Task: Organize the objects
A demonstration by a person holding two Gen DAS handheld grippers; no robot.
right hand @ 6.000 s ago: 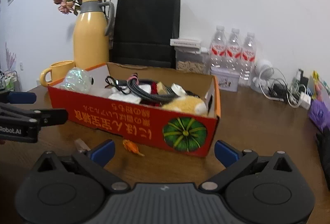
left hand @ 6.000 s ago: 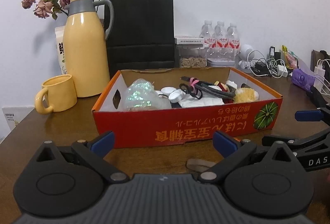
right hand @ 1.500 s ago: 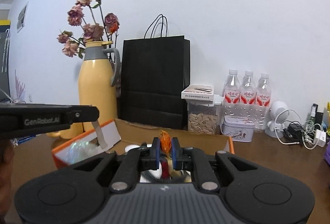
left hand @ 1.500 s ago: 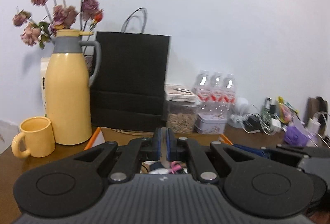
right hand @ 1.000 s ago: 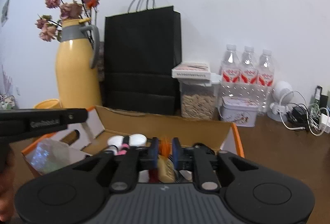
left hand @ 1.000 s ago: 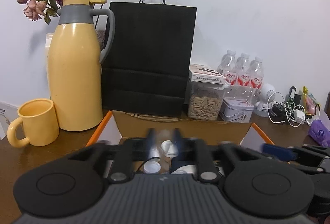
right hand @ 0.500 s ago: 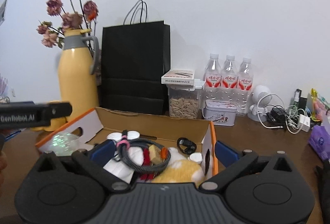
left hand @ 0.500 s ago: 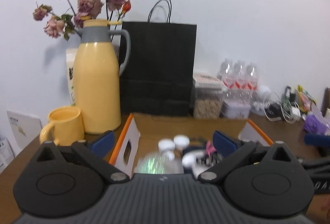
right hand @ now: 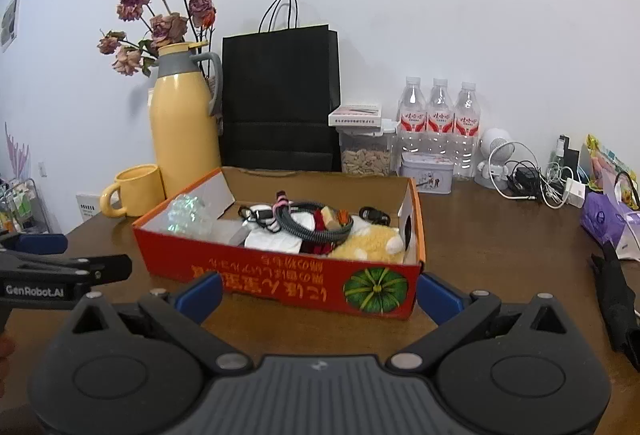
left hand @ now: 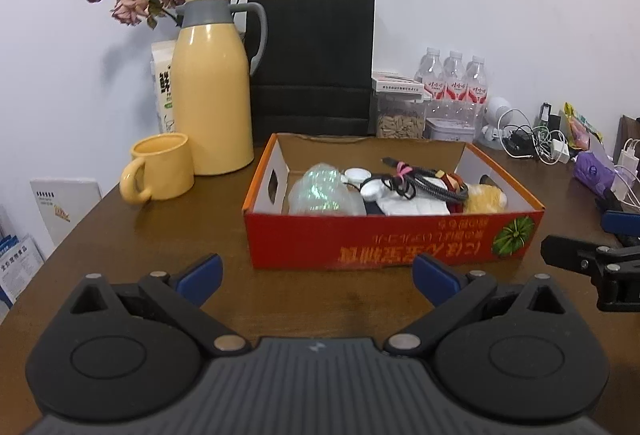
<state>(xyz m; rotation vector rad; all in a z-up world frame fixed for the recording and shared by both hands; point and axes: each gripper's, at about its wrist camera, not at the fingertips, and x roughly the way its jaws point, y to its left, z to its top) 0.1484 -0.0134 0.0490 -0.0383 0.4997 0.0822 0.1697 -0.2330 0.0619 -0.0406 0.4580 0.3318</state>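
A red cardboard box [left hand: 380, 239] [right hand: 280, 275] sits on the brown table, its front wall facing me. Inside lie an iridescent wrap ball [left hand: 320, 191] [right hand: 186, 217], a coiled black cable [left hand: 424, 183] [right hand: 316, 225], white caps [left hand: 358, 175], white tissue [right hand: 274, 241], a yellow plush [left hand: 486, 197] [right hand: 372, 243] and a small orange piece [right hand: 343, 215] on the coil. My left gripper [left hand: 317, 275] stands open in front of the box, nothing between its fingers. My right gripper [right hand: 319, 295] is open too, empty, near the box's front right corner. Each gripper shows at the edge of the other's view.
Behind the box stand a yellow jug [left hand: 214, 95] with dried roses, a yellow mug [left hand: 160, 167], a black paper bag [left hand: 312, 63], a seed jar [right hand: 366, 151] and three water bottles [right hand: 440, 119]. Chargers and cables [right hand: 536, 179], a purple pack [right hand: 604, 219] and a black object [right hand: 616, 291] lie right.
Both grippers were over the box, shut on small pieces. Their jaws have opened wide and both have drawn back to the near side of the box, empty.
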